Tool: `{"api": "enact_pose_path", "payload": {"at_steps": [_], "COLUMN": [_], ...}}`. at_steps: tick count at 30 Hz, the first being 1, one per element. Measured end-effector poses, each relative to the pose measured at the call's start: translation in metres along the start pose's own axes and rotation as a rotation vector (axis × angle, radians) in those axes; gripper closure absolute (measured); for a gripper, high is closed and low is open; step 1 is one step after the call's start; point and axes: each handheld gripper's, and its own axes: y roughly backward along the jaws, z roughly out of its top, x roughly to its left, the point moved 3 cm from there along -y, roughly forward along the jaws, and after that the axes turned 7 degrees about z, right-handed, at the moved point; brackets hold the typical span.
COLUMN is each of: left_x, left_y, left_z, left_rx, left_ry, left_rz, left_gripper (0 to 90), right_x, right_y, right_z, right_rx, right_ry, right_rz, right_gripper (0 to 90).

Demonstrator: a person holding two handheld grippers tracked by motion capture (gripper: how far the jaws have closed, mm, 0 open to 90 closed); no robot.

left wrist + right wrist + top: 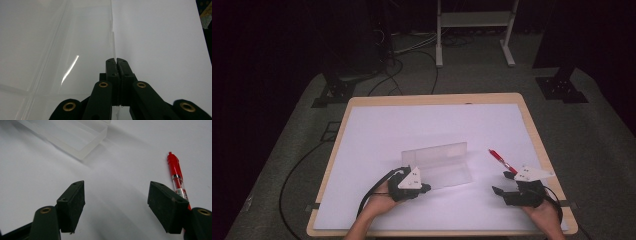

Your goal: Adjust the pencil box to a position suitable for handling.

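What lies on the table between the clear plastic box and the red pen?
Nothing: between the clear plastic box and the red pen there is bare white table surface, as the right gripper view and the high view show.

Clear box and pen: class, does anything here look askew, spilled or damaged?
Nothing stands out. The clear box lies open with its lid upright, the left gripper shut on its edge. The red pen lies intact beside the open right gripper. No spill.

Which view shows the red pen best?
The right gripper view: the red pen lies large and sharp beside the open right gripper. The high view shows it small but places it on the table.
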Motion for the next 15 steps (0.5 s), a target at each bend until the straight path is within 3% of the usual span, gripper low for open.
{"api": "enact_pose_path", "payload": {"at_steps": [13,15], "left_x": [-0.0019,-0.0015], "left_y": [-0.0042,-0.0049], "left_z": [-0.0019,-0.0026], "left_rx": [0.003,-0.001], "left_ry": [0.003,0.018], "left_rz": [-0.041,-0.049], "left_gripper": [89.4,89.3], "right_x": [-0.0009,-0.0010], "right_y": [0.0000,-0.0003], "right_z": [-0.0004,-0.0005], "right_rx": [-0.001,0.001], "right_ry": [-0.005,-0.005], "right_rz": [-0.002,-0.002], "right_gripper": [29.0,29.0]}}
